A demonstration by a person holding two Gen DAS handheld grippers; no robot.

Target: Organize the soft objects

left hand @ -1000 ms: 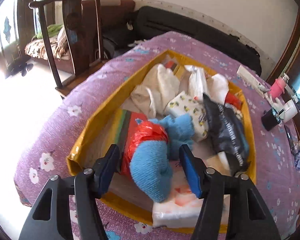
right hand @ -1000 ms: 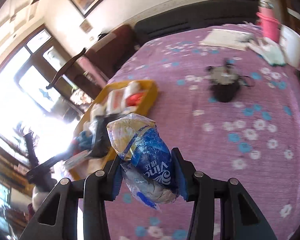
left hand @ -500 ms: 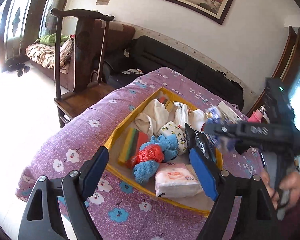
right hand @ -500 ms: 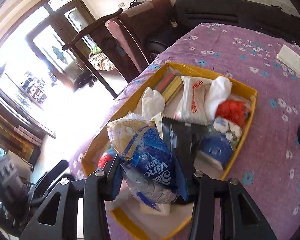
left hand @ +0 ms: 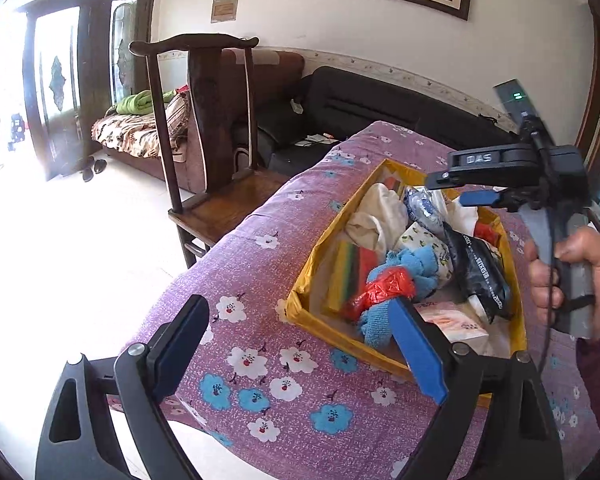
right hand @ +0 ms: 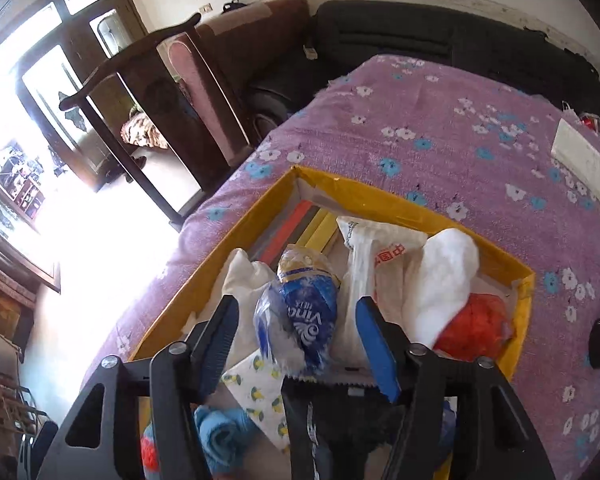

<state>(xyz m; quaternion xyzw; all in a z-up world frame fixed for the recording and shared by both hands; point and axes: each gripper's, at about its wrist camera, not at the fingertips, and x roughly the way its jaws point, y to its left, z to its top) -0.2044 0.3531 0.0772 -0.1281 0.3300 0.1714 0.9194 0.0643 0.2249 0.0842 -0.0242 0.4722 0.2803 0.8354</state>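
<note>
Your right claw (right hand: 298, 340) is opening over the yellow box (right hand: 384, 196): the blue tissue pack (right hand: 300, 312) sits between its fingers (right hand: 374, 344), pads clear of it on both sides, on top of the soft stuff in the box. Your left claw (left hand: 300, 352) is opening too, wide, nothing between. It hangs over the purple flowered bedcover (left hand: 260, 272), with the box just ahead of its right finger.
</note>
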